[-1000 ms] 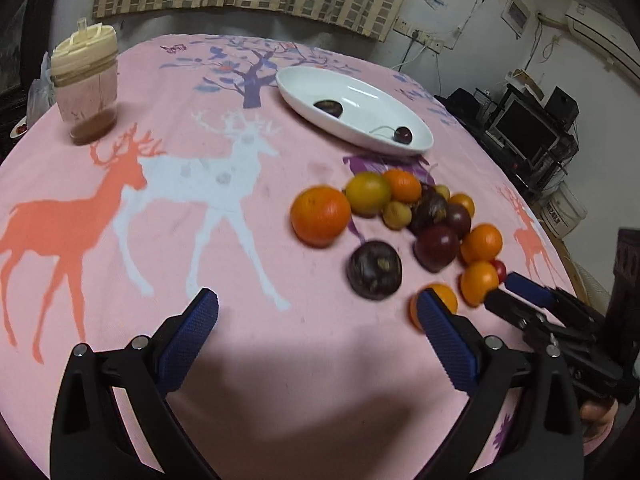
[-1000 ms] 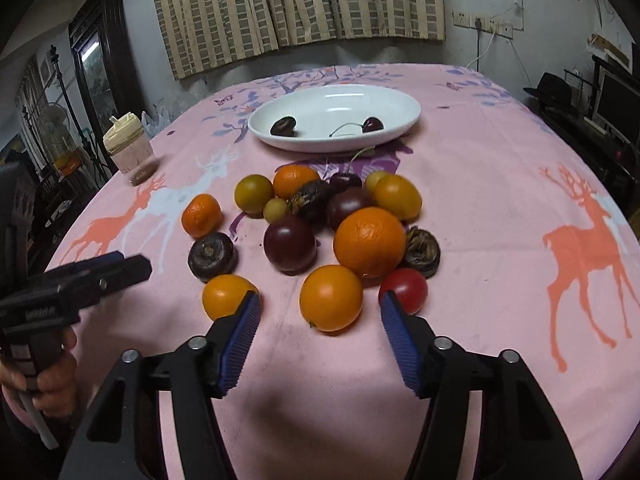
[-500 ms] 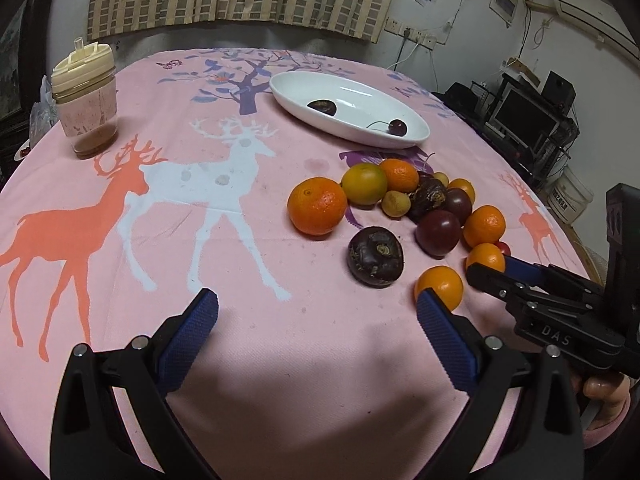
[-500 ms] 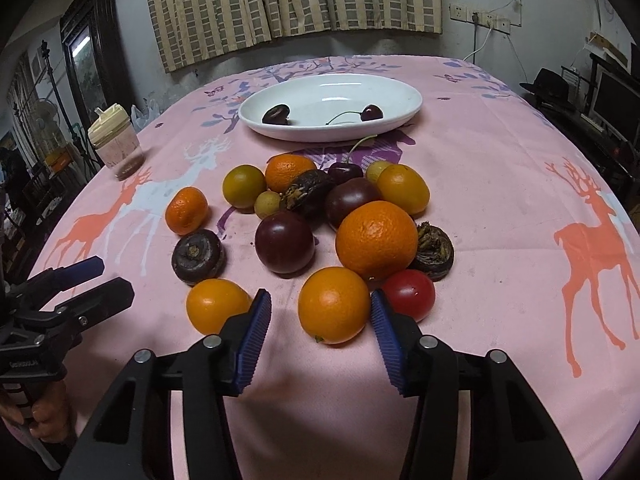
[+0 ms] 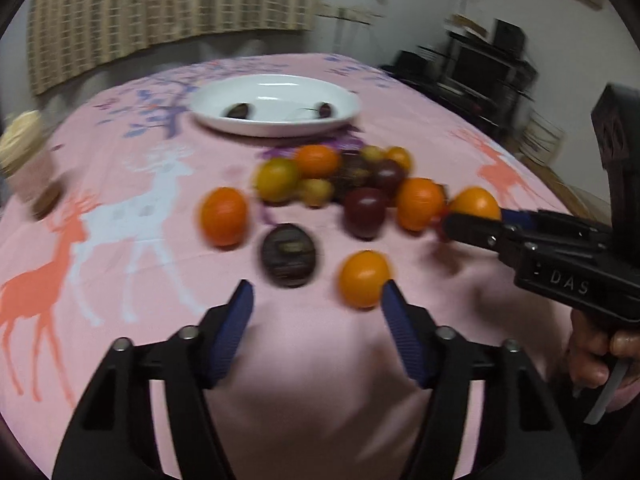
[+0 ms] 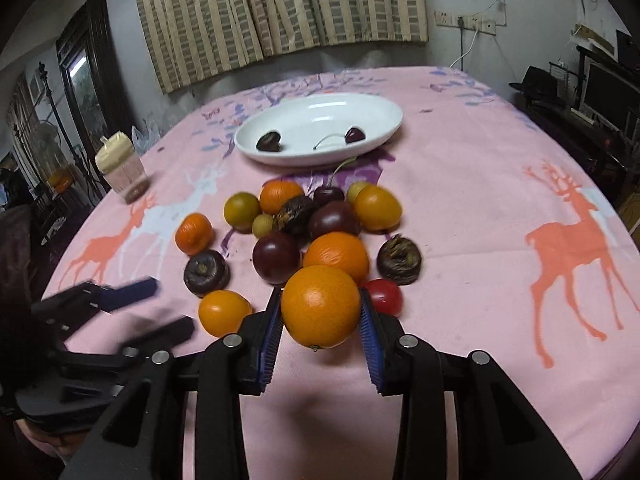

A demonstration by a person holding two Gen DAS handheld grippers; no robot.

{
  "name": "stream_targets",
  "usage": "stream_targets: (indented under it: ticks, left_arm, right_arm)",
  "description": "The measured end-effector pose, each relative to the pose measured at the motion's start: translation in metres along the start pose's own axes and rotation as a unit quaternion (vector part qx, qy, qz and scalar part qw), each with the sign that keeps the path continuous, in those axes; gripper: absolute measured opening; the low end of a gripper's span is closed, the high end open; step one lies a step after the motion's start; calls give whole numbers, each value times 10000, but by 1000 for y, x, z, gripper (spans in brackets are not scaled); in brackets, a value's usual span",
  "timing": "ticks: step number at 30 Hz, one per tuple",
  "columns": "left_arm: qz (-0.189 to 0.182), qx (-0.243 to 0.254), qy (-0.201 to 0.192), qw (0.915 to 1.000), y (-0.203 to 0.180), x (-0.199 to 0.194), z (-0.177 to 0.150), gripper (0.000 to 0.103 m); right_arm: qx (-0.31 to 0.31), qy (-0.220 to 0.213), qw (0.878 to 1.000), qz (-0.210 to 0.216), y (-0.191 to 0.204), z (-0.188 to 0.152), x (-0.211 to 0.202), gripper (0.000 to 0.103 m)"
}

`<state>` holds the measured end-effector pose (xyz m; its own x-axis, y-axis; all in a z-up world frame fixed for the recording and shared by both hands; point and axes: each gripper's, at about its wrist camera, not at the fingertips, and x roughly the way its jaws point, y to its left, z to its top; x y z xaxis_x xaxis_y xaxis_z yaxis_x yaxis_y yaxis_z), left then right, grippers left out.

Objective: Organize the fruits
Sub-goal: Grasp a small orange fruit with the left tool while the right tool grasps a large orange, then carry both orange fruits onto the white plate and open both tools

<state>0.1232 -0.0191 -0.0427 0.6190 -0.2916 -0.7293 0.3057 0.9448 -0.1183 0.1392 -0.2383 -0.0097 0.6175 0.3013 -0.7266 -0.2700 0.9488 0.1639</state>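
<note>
Pink cloth printed with orange and white deer [image 6: 568, 240] covers the round table, with striped beige curtains [image 6: 280, 4] hanging behind it.

Near the bottom of the right wrist view, the right gripper [image 6: 320, 320] has its blue-padded jaws closing on a large round orange [image 6: 320, 306], both pads against the fruit's sides. Just right of it lies a small red tomato [image 6: 384, 296], and to its left a smaller yellow-orange citrus fruit [image 6: 224, 312]. Beyond them sits the pile: another orange [image 6: 336, 254], a dark purple plum [image 6: 276, 256], two brown wrinkled fruits [image 6: 206, 272] and [image 6: 399, 258], a small tangerine [image 6: 194, 233], a greenish-yellow fruit [image 6: 241, 210] and an oval yellow-orange fruit [image 6: 377, 208], among others. Farther back stands a white oval ceramic dish [image 6: 384, 110] holding two dark cherries [image 6: 269, 141] and [image 6: 355, 134]. A plastic jar with a cream lid [image 6: 120, 168] stands at the left edge of the table.

The left wrist view is blurred by motion. The left gripper [image 5: 316, 300] has its jaws closing, partly spread, with nothing between the pads; the yellow-orange citrus fruit sits just beyond its right finger. On the right of this view, a hand [image 5: 600, 356] grips the right gripper's handle.
</note>
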Motion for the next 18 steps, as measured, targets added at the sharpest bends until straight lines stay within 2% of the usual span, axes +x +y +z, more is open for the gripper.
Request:
stream_targets:
  ticks: [3,7,9,18]
  left_arm:
    - [49,303,114,9995,-18,14,7,51]
    - [6,439,289,9986,-26,27,16,48]
    - [60,526,372,9979,-30,32,18,43]
    - [459,932,683,9922,-36,47,18,42]
  right_arm:
    - [34,-94,10000,-3,-7,-1,-14,37]
    - [103,-141,9998,21,-15,-2,-21,37]
    - [151,-154,9998,42,-19,-3,-21,37]
    - [238,-73,9996,127,-26,-7,-15,37]
